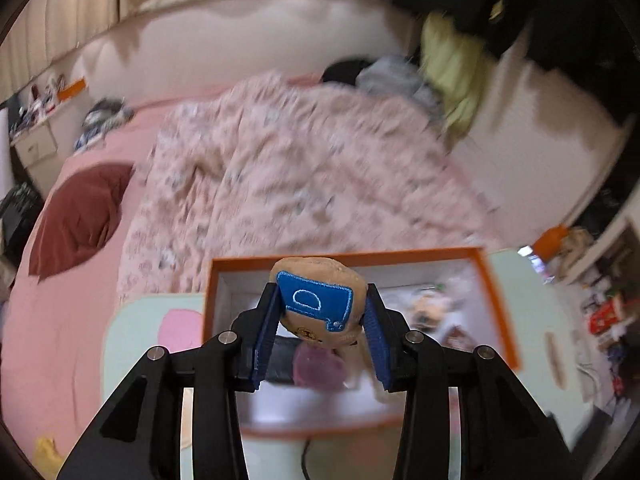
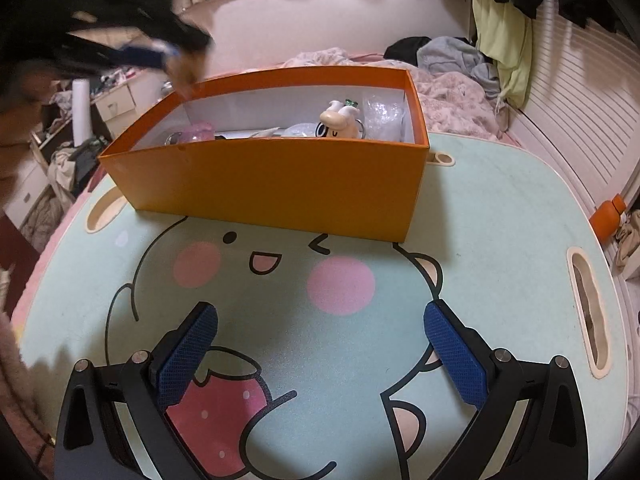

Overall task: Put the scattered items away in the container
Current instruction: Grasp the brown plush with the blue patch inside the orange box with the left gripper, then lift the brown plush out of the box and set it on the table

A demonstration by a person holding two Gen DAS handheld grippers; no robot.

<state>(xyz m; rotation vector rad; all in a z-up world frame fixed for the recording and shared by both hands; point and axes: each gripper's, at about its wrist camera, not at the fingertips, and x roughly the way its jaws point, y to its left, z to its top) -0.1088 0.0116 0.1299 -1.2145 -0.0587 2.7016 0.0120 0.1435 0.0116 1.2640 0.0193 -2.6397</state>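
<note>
Now pinching a tan plush toy (image 1: 320, 308) in the left gripper (image 1: 320, 312) above the orange box (image 1: 496, 304) at lower centre, right gripper (image 2: 320, 348) spread wide and empty, risking a drop outside if released early.

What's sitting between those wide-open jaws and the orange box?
Nothing. In the right wrist view, only bare cartoon-printed tabletop stretches from the right gripper to the orange box.
</note>
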